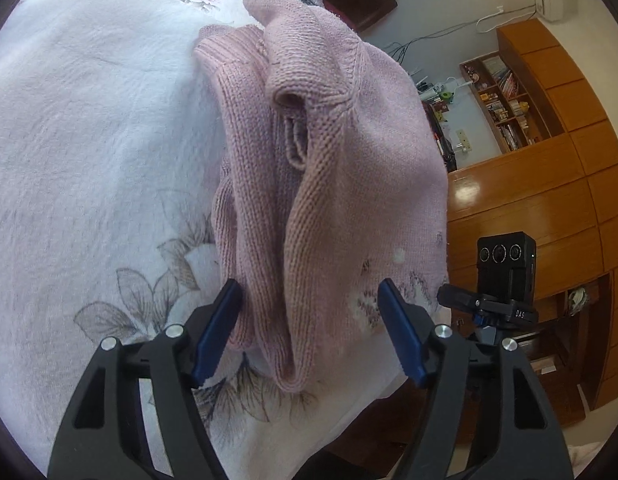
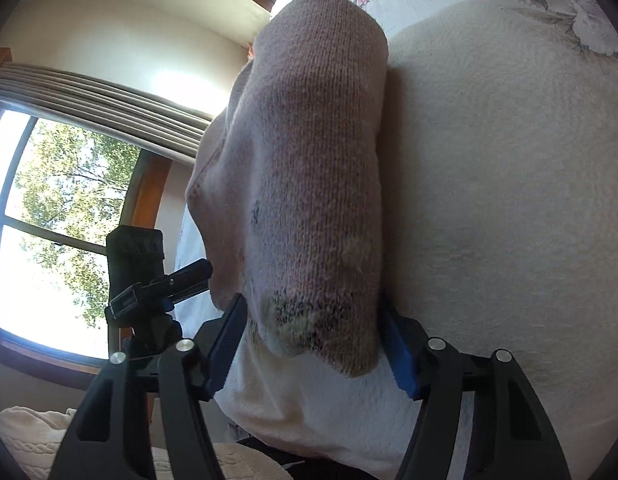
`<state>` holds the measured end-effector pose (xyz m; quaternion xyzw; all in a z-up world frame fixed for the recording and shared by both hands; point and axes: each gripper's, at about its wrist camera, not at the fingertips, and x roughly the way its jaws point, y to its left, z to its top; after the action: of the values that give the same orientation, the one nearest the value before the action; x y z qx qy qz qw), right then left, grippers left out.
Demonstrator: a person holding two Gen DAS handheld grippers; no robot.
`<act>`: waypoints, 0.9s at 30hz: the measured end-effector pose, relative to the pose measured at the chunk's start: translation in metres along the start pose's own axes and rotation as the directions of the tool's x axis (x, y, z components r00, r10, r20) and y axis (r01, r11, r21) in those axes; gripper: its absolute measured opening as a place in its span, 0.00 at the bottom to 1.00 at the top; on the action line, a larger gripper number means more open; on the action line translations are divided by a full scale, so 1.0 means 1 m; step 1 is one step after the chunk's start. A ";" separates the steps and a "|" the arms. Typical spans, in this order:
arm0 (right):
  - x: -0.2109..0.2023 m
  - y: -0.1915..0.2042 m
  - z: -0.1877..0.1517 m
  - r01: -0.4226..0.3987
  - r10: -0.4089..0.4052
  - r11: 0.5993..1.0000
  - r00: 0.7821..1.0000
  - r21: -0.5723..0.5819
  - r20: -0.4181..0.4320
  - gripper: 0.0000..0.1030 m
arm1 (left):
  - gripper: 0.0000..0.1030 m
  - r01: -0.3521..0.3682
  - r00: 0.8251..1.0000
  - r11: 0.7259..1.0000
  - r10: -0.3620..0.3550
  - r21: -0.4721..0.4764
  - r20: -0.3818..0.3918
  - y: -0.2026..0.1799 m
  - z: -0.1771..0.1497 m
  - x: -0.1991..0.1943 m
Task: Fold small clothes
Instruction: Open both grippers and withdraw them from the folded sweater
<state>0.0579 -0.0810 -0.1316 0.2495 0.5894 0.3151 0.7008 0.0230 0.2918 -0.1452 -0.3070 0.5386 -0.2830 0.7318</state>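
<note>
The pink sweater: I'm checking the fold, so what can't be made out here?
- Left wrist view: the pink sweater bunches into ridges; its sleeves and far hem are hidden by its own folds.
- Right wrist view: the sweater's near edge is blurred, so any contact with the right gripper is unclear.

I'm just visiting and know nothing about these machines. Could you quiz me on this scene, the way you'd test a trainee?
1. True or false: both the left tool and the right tool are wide open.
2. What colour is the knitted sweater?
3. The sweater lies on: A) a wooden floor, B) a fluffy white blanket, C) a chair.

Key: 1. True; the sweater's bunched end sits between each pair of fingers, unclamped. 2. Pink. 3. B.
</note>
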 end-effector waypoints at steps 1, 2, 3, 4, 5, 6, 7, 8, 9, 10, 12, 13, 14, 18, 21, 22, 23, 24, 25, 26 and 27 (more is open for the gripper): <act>0.000 0.002 -0.001 0.021 -0.021 1.000 1.000 -0.007 -0.001 0.49 | 0.63 -0.012 1.000 1.000 0.012 0.001 -0.002 0.001 -0.003 -0.002; -0.001 0.003 -0.003 0.026 -0.026 1.000 1.000 -0.011 -0.001 0.43 | 0.62 -0.019 1.000 1.000 0.019 -0.002 -0.003 0.000 -0.003 -0.003; -0.004 0.004 -0.003 0.009 -0.009 1.000 1.000 -0.009 0.006 0.37 | 0.61 -0.021 1.000 1.000 0.021 -0.003 -0.001 -0.001 -0.003 -0.004; -0.009 0.008 -0.002 -0.008 0.008 1.000 1.000 -0.007 0.018 0.36 | 0.61 -0.019 1.000 1.000 0.019 -0.002 0.003 -0.003 -0.004 -0.007; -0.014 0.011 -0.002 -0.013 0.014 1.000 0.999 -0.013 0.032 0.34 | 0.61 -0.017 1.000 1.000 0.017 0.001 0.004 -0.008 -0.007 -0.008; -0.016 0.014 -0.001 -0.002 0.003 1.000 0.999 -0.023 0.042 0.33 | 0.61 -0.019 1.000 1.000 0.019 0.006 0.005 -0.010 -0.008 -0.009; -0.018 0.017 -0.002 0.022 -0.020 0.999 0.999 -0.034 0.047 0.33 | 0.61 -0.026 1.000 1.000 0.026 0.014 0.006 -0.011 -0.011 -0.010; -0.016 0.020 -0.002 0.051 -0.049 0.998 0.998 -0.043 0.043 0.33 | 0.61 -0.042 0.999 0.999 0.041 0.025 0.005 -0.012 -0.012 -0.010; -0.013 0.021 -0.003 0.079 -0.077 0.996 0.996 -0.050 0.034 0.33 | 0.61 -0.065 0.998 0.997 0.065 0.034 -0.002 -0.011 -0.015 -0.008; -0.009 0.022 -0.005 0.103 -0.102 0.993 0.994 -0.051 0.025 0.33 | 0.60 -0.084 0.996 0.996 0.084 0.034 -0.013 -0.009 -0.017 -0.005; -0.002 0.018 -0.005 0.131 -0.130 0.991 0.991 -0.038 0.015 0.33 | 0.59 -0.100 0.994 0.995 0.100 0.014 -0.039 -0.001 -0.024 0.003; 0.001 0.016 -0.004 0.137 -0.137 0.990 0.991 -0.030 0.014 0.33 | 0.59 -0.104 0.993 0.995 0.104 0.010 -0.047 0.004 -0.027 0.006; 0.002 0.014 -0.004 0.135 -0.135 0.991 0.991 -0.023 0.015 0.34 | 0.59 -0.100 0.994 0.995 0.100 0.009 -0.044 0.007 -0.029 0.007; -0.002 0.014 -0.010 0.129 -0.129 0.992 0.991 -0.002 0.028 0.40 | 0.59 -0.092 0.995 0.996 0.092 -0.006 -0.025 0.011 -0.031 0.004; -0.011 0.012 -0.015 0.145 -0.145 0.989 0.988 0.004 0.052 0.56 | 0.60 -0.123 0.992 0.992 0.123 0.009 -0.024 0.007 -0.032 -0.001; -0.012 0.016 -0.018 0.167 -0.166 0.986 0.984 -0.001 0.066 0.59 | 0.61 -0.134 0.991 0.991 0.135 0.015 -0.021 0.009 -0.036 -0.006; -0.014 0.022 -0.020 0.195 -0.194 0.981 0.978 -0.010 0.082 0.67 | 0.63 -0.141 0.990 0.990 0.142 0.017 -0.018 0.007 -0.036 -0.008; -0.016 0.026 -0.023 0.227 -0.224 0.974 0.969 -0.020 0.099 0.76 | 0.63 -0.145 0.989 0.989 0.145 0.017 -0.016 0.003 -0.037 -0.010; -0.015 0.034 -0.026 0.269 -0.264 0.963 0.957 -0.027 0.121 0.80 | 0.65 -0.156 0.988 0.988 0.156 0.017 -0.014 0.001 -0.038 -0.013; -0.019 0.040 -0.028 0.317 -0.310 0.948 0.940 -0.033 0.143 0.88 | 0.67 -0.174 0.985 0.985 0.175 0.019 -0.010 -0.002 -0.039 -0.016; -0.018 0.050 -0.030 0.363 -0.352 0.931 0.921 -0.041 0.165 0.91 | 0.68 -0.195 0.981 0.980 0.196 0.024 -0.004 -0.005 -0.040 -0.020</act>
<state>0.0190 -0.0606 -0.0888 0.1366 0.5572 0.1823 0.7985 -0.0208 0.2973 -0.1386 -0.2429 0.5652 -0.2171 0.7579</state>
